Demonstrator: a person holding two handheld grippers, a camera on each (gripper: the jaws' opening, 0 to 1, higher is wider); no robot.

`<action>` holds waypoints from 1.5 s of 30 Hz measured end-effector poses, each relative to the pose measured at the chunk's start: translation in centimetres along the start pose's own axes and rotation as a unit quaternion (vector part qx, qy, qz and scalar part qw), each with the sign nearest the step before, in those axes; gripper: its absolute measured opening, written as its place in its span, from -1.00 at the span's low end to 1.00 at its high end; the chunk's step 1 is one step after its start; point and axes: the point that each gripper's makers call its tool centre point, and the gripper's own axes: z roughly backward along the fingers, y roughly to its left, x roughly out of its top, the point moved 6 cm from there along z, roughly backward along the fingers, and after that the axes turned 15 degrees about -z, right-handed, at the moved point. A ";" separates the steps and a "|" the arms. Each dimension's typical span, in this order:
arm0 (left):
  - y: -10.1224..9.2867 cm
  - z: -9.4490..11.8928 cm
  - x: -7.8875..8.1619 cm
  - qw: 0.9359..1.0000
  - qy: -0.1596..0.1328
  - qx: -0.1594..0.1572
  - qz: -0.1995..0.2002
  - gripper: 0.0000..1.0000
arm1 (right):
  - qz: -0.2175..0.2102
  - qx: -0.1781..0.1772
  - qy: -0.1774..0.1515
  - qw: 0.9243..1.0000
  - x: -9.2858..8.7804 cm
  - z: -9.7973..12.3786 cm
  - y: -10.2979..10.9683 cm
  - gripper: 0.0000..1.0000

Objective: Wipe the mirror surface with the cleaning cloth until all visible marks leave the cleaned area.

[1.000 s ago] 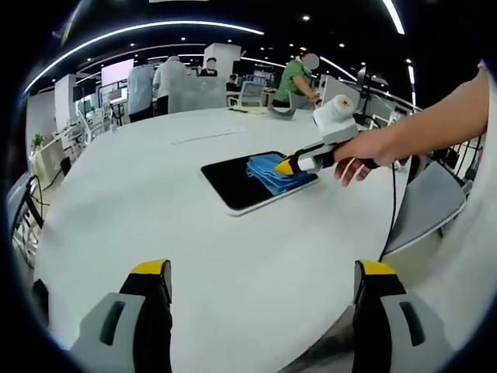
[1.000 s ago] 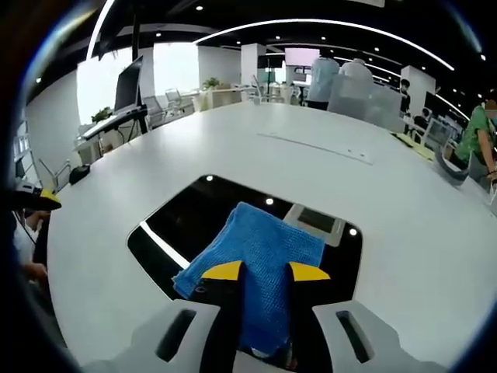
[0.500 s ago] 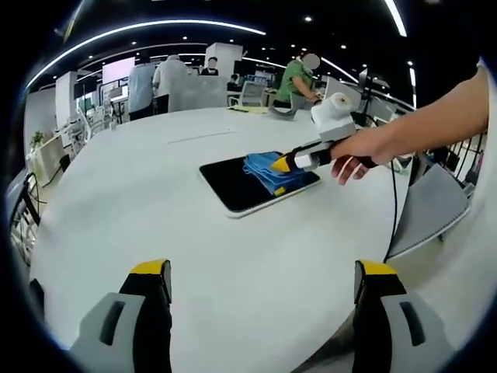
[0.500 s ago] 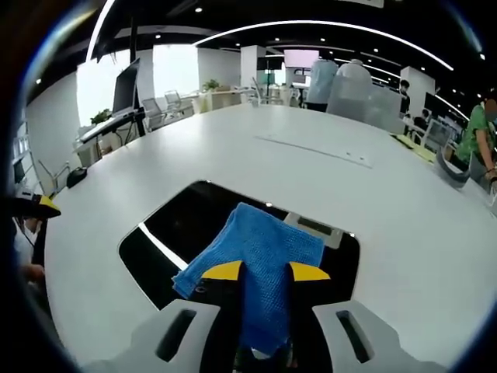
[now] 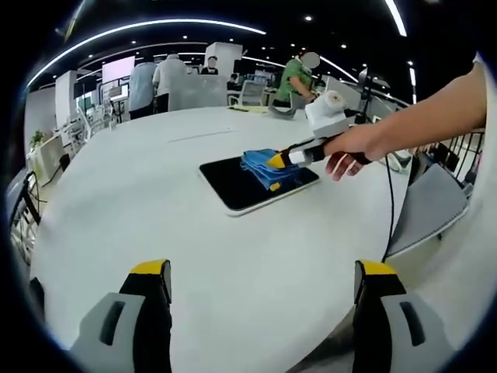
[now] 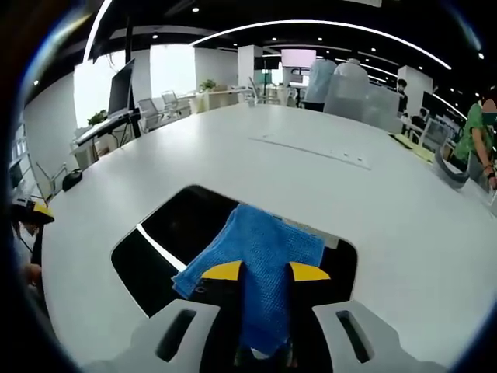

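Mirror, dark rectangular glass (image 6: 167, 241), flat near the white round table (image 5: 155, 233) edge for reach; folded blue cloth (image 6: 260, 268) clamped in right gripper (image 6: 260, 272), pressed on glass for wiping; left gripper (image 5: 264, 272) wide open, empty, held clear.

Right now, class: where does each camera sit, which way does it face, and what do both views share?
Left gripper view: rides the open left gripper, held back, facing across the white table; a hand holds the right gripper.
Right gripper view: rides the right gripper, looking down, fingers clamping the blue cloth.
Shared: cloth on the mirror.
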 end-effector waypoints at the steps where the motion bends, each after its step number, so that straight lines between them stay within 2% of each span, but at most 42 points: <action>1: 0.0 0.0 0.0 1.000 0.000 0.000 0.000 0.98 | 0.000 0.000 0.000 1.000 0.0 0.0 0.0 -0.63; 18: 0.3 0.5 -0.2 1.000 -0.001 0.008 0.005 0.98 | 0.005 0.005 0.010 1.000 0.7 -0.7 -0.5 -0.62; 36: 0.4 0.3 -0.7 1.000 -0.004 0.013 0.017 0.98 | -0.005 -0.013 0.017 1.000 1.4 -1.3 -0.7 -0.58; 45: 0.5 0.3 -0.5 1.000 -0.005 0.015 0.017 0.97 | -0.010 -0.010 0.023 1.000 1.6 -1.4 -1.4 -0.59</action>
